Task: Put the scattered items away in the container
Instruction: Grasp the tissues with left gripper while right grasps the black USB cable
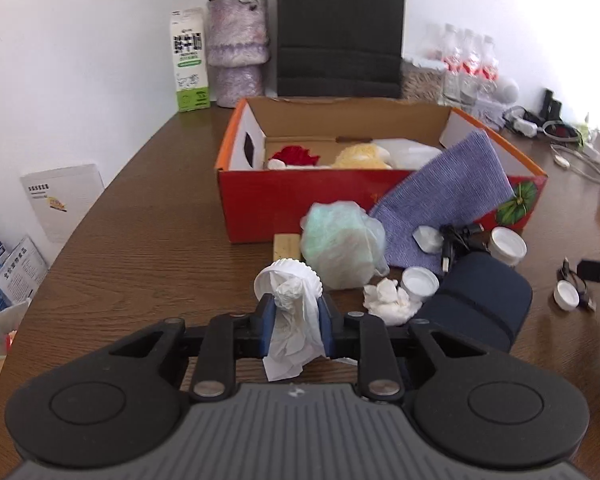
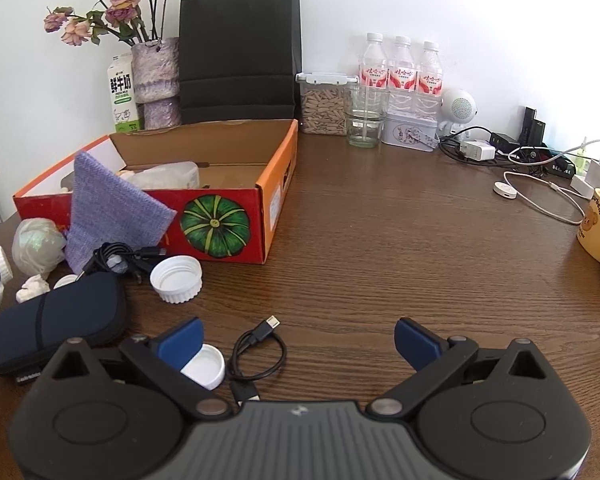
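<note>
The left gripper (image 1: 296,320) is clamped on a crumpled white tissue (image 1: 290,328), near the red cardboard box (image 1: 300,204), whose top is open. The right gripper (image 2: 298,340) is spread wide over bare table (image 2: 380,248), perhaps above a short black USB cable (image 2: 256,356).

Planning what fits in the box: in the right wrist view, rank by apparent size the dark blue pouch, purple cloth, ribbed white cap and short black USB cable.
1. purple cloth and dark blue pouch: alike, pouch nearer, unsure
2. short black USB cable
3. ribbed white cap
</note>
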The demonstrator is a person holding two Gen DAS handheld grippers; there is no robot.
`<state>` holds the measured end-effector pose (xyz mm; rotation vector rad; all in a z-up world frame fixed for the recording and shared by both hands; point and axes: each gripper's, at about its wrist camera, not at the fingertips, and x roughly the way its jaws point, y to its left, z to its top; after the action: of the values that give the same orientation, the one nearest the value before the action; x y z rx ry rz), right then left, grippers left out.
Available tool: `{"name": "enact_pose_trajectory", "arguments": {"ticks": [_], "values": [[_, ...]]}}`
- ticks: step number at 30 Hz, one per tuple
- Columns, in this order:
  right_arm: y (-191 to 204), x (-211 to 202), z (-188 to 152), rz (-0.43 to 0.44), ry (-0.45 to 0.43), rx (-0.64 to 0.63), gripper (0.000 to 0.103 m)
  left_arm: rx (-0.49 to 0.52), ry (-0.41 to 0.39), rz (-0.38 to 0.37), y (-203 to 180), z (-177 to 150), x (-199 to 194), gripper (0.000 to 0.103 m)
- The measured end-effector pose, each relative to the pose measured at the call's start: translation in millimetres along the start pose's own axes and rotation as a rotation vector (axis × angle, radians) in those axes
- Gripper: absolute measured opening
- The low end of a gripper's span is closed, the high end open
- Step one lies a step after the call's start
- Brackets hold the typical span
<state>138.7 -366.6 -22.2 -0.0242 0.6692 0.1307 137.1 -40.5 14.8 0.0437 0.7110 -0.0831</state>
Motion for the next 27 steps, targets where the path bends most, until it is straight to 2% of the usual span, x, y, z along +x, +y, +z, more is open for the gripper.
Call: {"name": "enact_pose_trajectory", "arguments": {"ticks": [2,3,4,6,8,11,13,16,19,24,26,27], "values": [[1,1,-1,0.003,0.004,-0.002,0.101,0.008,0.003,-0.042,1,-2,-1,0.026],[1,2,-1,0.001,0.007,0.0,0.101,0.01,0.007,-0.043,1,-3,-1,0.032],[1,2,-1,0.0,0.011,0.003,0.101,0.007,0.018,-0.025,2,-3,1,0.044],[1,4,-1,-0.001,0.014,0.006,0.101,-0.006,0.026,0.001,6,-6,4,0.048],[2,5,-2,0.002,0.016,0.005,0.101,-0.021,0.033,-0.011,11,-9,4,0.046],[2,6,-3,0.002,0.02,0.004,0.102,-0.023,0.036,-0.012,15,-12,2,0.035],[1,7,-2,0.0,0.021,0.004,0.101,-0.028,0.039,-0.015,17,-13,2,0.017],[0,6,-2,-0.002,0.02,0.005,0.101,-0.039,0.013,-0.017,19,-12,-3,0.016],[-2,6,-2,0.003,0.023,0.012,0.094,-0.049,-0.024,-0.014,21,-8,-10,0.016],[-1,11,-2,0.01,0.036,0.01,0.092,-0.056,-0.061,-0.008,19,-4,-15,0.016],[-1,16,0,0.014,0.049,0.02,0.08,-0.064,-0.063,-0.004,20,-3,-14,0.016],[-2,19,1,0.013,0.054,0.028,0.079,-0.071,-0.063,-0.003,20,-3,-13,0.016]]}}
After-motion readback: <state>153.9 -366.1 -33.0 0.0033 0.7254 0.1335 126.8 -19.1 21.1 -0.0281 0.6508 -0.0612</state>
